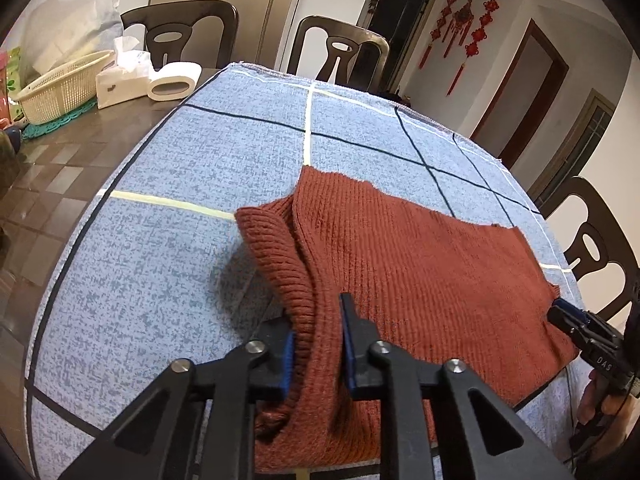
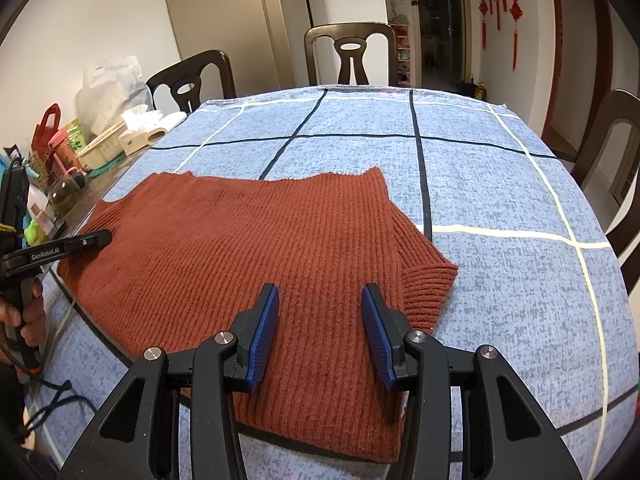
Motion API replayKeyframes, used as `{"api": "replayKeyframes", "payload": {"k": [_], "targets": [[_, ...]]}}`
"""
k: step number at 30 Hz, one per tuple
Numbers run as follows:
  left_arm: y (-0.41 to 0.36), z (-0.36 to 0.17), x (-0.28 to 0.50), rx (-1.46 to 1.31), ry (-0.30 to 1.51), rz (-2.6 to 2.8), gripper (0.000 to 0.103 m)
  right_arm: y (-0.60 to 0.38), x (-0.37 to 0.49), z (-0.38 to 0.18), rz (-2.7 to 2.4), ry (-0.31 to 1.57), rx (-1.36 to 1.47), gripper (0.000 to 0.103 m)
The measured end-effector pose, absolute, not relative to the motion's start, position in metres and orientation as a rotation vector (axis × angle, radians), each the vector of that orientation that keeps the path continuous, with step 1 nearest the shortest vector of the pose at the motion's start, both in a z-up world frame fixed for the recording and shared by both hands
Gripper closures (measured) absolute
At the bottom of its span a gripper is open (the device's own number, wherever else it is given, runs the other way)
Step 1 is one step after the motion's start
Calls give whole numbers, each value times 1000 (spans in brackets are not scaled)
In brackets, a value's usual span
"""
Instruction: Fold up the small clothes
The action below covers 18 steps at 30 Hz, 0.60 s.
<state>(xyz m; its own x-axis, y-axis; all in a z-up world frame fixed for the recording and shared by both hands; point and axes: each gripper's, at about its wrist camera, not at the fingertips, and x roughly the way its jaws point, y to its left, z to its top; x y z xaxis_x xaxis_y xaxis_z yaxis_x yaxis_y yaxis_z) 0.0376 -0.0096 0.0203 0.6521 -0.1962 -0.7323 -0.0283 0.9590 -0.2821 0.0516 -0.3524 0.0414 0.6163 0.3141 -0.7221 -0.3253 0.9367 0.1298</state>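
Your left gripper (image 1: pixel 318 344) is closed on the sweater (image 1: pixel 420 276): a raised fold of its ribbed edge passes between the two blue pads (image 1: pixel 349 344), which press it from both sides. The sweater is rust-red knit and lies spread on the blue checked cloth (image 1: pixel 160 272) that covers the table (image 1: pixel 80 152), with most of its body flat and only the gripped edge lifted into a ridge. One sleeve (image 2: pixel 430 284) lies folded at the sweater's right side in the right wrist view, its cuff resting on the cloth. Your right gripper (image 2: pixel 320 332) hangs over the near part of the sweater with its fingers spread apart and nothing between them; you cannot tell from these views whether the pad tips touch the knit. In the left wrist view, the right gripper appears at the sweater's far right corner. At the uncovered end of the table stand a basket (image 1: pixel 60 88), a tissue pack (image 1: pixel 120 80) and a paper roll (image 1: pixel 174 80), well apart from the sweater. Chairs (image 2: pixel 348 54) stand around the table.
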Motion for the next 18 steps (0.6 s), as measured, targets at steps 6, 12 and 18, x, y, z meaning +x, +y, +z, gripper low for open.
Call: {"api": "replayKeyframes", "payload": {"k": [6, 12, 18], "targets": [[-14, 49, 38, -324, 812, -210, 86, -353, 50, 43, 368, 824, -9, 59], [-40, 72, 48, -368, 774, -372, 87, -354, 47, 48, 370, 812, 7, 59], [-84, 68, 63, -362, 806, -492, 88, -360, 44, 51, 364, 806, 26, 59]]}}
